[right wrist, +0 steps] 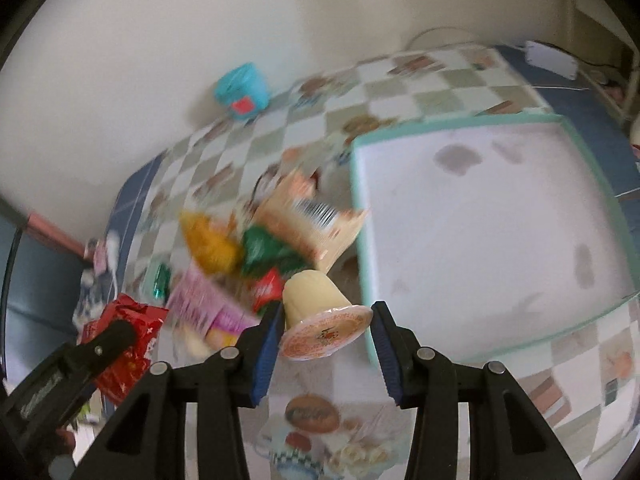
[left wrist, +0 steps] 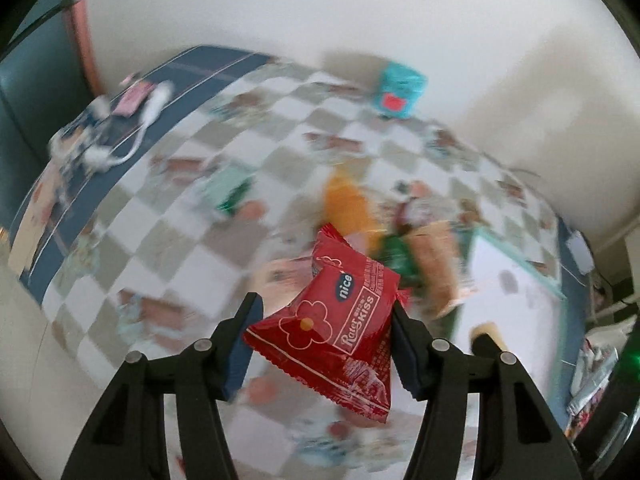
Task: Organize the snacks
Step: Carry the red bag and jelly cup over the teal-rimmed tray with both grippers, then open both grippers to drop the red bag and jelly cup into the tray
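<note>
1. The left gripper (left wrist: 326,342) stands about half open, its blue pads pressed on the two sides of a puffy red foil snack packet printed with a flower (left wrist: 340,328). The packet hangs clear above the checkered tablecloth (left wrist: 168,240). The packet is tilted and held near one end, so it should be carried gently to keep it from swinging loose.
2. Between the two grippers the loose heap of wrapped snacks (right wrist: 256,248) lies on the cloth, orange, green and beige packets touching one another, just beside the tray's near wall.
3. The right gripper (right wrist: 326,334) is nearly closed, clamped on a pale yellow pudding cup with a printed foil lid (right wrist: 320,312). The cup lies tipped over, lid towards the camera, and the pads bear at its rim. It is likely to pivot there, so the wrist should stay level.
4. Furthest right sits the shallow white tray with a teal rim (right wrist: 472,124), apparently empty. As I read it, both items belong there. Each should be lowered close to the tray floor before release and set apart, the cup on its wide lid.
</note>
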`<action>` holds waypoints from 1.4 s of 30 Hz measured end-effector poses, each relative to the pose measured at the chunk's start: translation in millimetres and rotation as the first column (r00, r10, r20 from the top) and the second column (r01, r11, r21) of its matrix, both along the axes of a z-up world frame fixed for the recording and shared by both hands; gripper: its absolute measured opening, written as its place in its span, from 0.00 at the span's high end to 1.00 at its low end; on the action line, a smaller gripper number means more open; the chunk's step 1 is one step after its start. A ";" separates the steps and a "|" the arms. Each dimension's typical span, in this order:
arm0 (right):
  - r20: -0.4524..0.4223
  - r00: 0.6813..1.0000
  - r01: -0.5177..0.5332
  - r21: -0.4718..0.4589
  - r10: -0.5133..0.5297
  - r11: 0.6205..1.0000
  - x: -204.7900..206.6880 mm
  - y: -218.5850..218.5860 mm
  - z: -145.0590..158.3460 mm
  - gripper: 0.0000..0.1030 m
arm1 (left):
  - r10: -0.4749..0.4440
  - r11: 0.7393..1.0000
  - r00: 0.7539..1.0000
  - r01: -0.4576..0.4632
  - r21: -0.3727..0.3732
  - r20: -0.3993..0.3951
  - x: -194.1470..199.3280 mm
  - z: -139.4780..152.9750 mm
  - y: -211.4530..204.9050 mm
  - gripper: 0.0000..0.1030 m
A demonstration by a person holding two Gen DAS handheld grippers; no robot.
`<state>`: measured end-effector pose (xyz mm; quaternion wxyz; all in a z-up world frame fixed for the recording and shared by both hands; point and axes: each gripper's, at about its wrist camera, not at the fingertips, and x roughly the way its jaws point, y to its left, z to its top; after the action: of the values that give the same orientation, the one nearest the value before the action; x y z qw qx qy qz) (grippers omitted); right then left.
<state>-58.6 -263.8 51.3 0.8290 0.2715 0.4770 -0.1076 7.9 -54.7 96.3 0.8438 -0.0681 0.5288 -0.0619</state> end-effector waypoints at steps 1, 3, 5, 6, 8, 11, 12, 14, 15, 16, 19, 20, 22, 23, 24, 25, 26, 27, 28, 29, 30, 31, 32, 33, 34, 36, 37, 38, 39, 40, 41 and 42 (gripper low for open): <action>0.001 1.000 0.028 -0.007 -0.028 1.000 3.2 -8.1 1.0 0.54 | -0.012 1.000 1.000 0.012 -0.002 0.000 1.9 0.6 -8.7 0.40; 0.000 0.997 0.082 -0.021 -0.082 0.996 6.3 -24.5 2.2 0.54 | -0.051 0.999 0.999 0.051 -0.015 -0.003 9.3 0.9 -35.7 0.40; -0.010 0.991 0.131 -0.028 -0.131 0.991 11.1 -41.8 -0.7 0.54 | -0.088 0.996 0.996 0.088 -0.027 -0.009 14.6 -0.2 -58.5 0.40; -0.016 0.989 0.147 -0.034 -0.147 0.989 13.6 -48.5 -3.4 0.54 | -0.104 0.994 0.995 0.103 -0.029 -0.009 16.5 -1.3 -68.1 0.40; -0.033 0.981 0.187 -0.053 -0.189 0.981 14.6 -67.7 -7.0 0.54 | -0.143 0.989 0.990 0.142 -0.032 -0.017 23.0 -5.7 -92.5 0.40; -0.055 0.967 0.246 -0.061 -0.249 0.967 17.6 -95.6 -13.1 0.54 | -0.188 0.982 0.982 0.187 -0.028 -0.033 31.5 -14.6 -121.8 0.40; -0.058 0.962 0.263 -0.063 -0.266 0.963 17.4 -103.7 -15.5 0.54 | -0.204 0.979 0.978 0.203 -0.022 -0.043 35.3 -18.6 -133.2 0.40; -0.063 0.949 0.304 -0.065 -0.308 0.951 17.0 -123.6 -19.9 0.54 | -0.230 0.973 0.972 0.229 -0.018 -0.050 41.3 -25.8 -152.8 0.40; -0.067 0.943 0.323 -0.070 -0.327 0.944 16.7 -132.4 -22.3 0.54 | -0.246 0.969 0.968 0.246 -0.013 -0.056 44.4 -30.5 -164.2 0.40; -0.071 0.933 0.346 -0.078 -0.352 0.935 15.8 -142.2 -25.0 0.54 | -0.257 0.967 0.965 0.257 -0.007 -0.060 48.2 -35.2 -172.3 0.40; -0.090 0.906 0.406 -0.101 -0.415 0.908 11.7 -168.7 -34.8 0.54 | -0.288 0.958 0.956 0.288 -0.008 -0.064 55.8 -46.1 -198.5 0.40; -0.095 0.899 0.418 -0.109 -0.428 0.902 10.3 -174.8 -37.0 0.54 | -0.295 0.955 0.953 0.295 -0.012 -0.063 57.0 -48.4 -204.1 0.40; -0.100 0.887 0.437 -0.131 -0.450 0.890 8.4 -185.4 -39.8 0.54 | -0.324 0.946 0.944 0.324 -0.018 -0.058 58.6 -54.6 -219.6 0.40; -0.101 0.880 0.448 -0.145 -0.463 0.882 6.8 -189.8 -40.7 0.54 | -0.342 0.940 0.938 0.342 -0.019 -0.057 58.4 -59.3 -228.2 0.40; -0.104 0.875 0.456 -0.157 -0.473 0.876 6.1 -192.9 -41.6 0.54 | -0.352 0.936 0.934 0.351 -0.020 -0.058 57.4 -62.2 -232.6 0.40; -0.106 0.871 0.459 -0.167 -0.479 0.872 5.0 -194.1 -41.6 0.54 | -0.359 0.934 0.931 0.358 -0.020 -0.062 57.3 -65.7 -237.7 0.39; -0.108 0.869 0.461 -0.177 -0.483 0.869 4.6 -195.8 -41.8 0.54 | -0.364 0.931 0.929 0.364 -0.020 -0.070 56.8 -69.7 -242.2 0.39; -0.110 0.869 0.459 -0.184 -0.483 0.869 4.5 -197.7 -41.9 0.53 | -0.368 0.930 0.927 0.367 -0.019 -0.078 57.0 -72.0 -244.1 0.38; -0.112 0.869 0.458 -0.185 -0.481 0.870 4.4 -198.7 -41.6 0.53 | -0.371 0.929 0.925 0.371 -0.016 -0.084 56.5 -73.3 -244.9 0.38; -0.113 0.869 0.458 -0.186 -0.482 0.869 3.8 -199.0 -41.6 0.53 | -0.374 0.927 0.923 0.375 -0.009 -0.086 55.7 -73.6 -245.7 0.38; -0.119 0.868 0.458 -0.186 -0.483 0.869 3.3 -198.9 -41.4 0.53 | -0.375 0.927 0.923 0.376 -0.007 -0.085 55.4 -72.8 -245.2 0.38; -0.130 0.866 0.458 -0.180 -0.482 0.871 2.9 -198.9 -41.9 0.53 | -0.374 0.927 0.924 0.375 -0.007 -0.081 55.0 -71.2 -244.2 0.36; -0.135 0.865 0.459 -0.173 -0.483 0.871 2.2 -198.4 -41.8 0.53 | -0.374 0.927 0.924 0.375 -0.008 -0.080 54.7 -69.0 -242.2 0.33; -0.132 0.866 0.459 -0.170 -0.482 0.872 2.0 -198.2 -40.6 0.53 | -0.371 0.928 0.925 0.372 -0.010 -0.077 54.5 -65.4 -238.9 0.27; -0.132 0.868 0.453 -0.179 -0.478 0.873 2.5 -197.2 -38.4 0.53 | -0.364 0.931 0.929 0.364 -0.014 -0.070 54.5 -61.2 -234.4 0.25; -0.130 0.871 0.444 -0.204 -0.473 0.873 2.4 -192.8 -33.2 0.50 | -0.355 0.935 0.933 0.354 -0.019 -0.067 54.2 -55.0 -226.3 0.24; -0.127 0.873 0.441 -0.208 -0.472 0.873 1.8 -190.1 -31.5 0.47 | -0.348 0.937 0.935 0.348 -0.019 -0.070 54.2 -52.5 -221.8 0.24; -0.123 0.875 0.439 -0.209 -0.468 0.874 1.1 -187.7 -28.8 0.37 | -0.336 0.942 0.939 0.335 -0.019 -0.073 54.4 -50.0 -215.8 0.24; -0.119 0.877 0.435 -0.209 -0.465 0.876 0.9 -185.7 -26.5 0.32 | -0.315 0.949 0.947 0.314 -0.024 -0.072 54.6 -46.5 -206.1 0.24; -0.115 0.881 0.430 -0.213 -0.459 0.877 0.5 -182.2 -23.4 0.32 | -0.301 0.954 0.951 0.300 -0.027 -0.069 54.5 -45.1 -200.7 0.24; -0.112 0.884 0.425 -0.217 -0.455 0.879 0.6 -179.8 -21.4 0.32 | -0.273 0.962 0.960 0.272 -0.025 -0.067 55.0 -42.5 -189.5 0.24; -0.110 0.887 0.419 -0.219 -0.449 0.881 0.5 -176.4 -19.1 0.32 | -0.250 0.968 0.966 0.250 -0.014 -0.066 55.6 -41.1 -180.9 0.23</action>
<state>-58.1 -440.2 32.1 0.7654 0.2821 0.4553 -0.3567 63.5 -235.7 55.2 0.8107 -0.0056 0.5611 -0.1669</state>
